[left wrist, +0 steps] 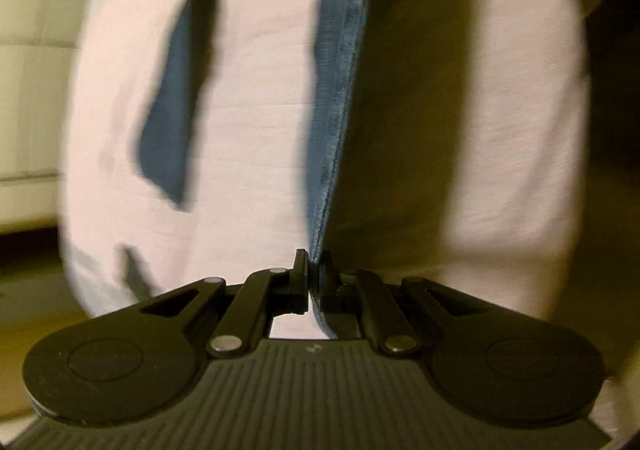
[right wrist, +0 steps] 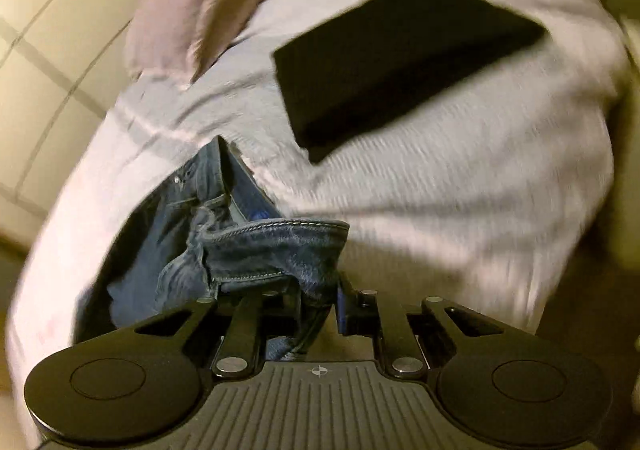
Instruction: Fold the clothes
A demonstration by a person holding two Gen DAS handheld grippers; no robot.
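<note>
Left wrist view: left gripper pinches a thin edge of the blue jeans, jaws pressed together on the cloth. The denim hangs over a pale bed sheet; one more denim strip shows at left. Blurred.

Right wrist view: right gripper jaws nipped on the jeans' bunched waistband. One folded black garment lies beyond; one pillow at far left.

Black hand-held gripper, silver rivets, ribbed grey base, round side discs
</note>
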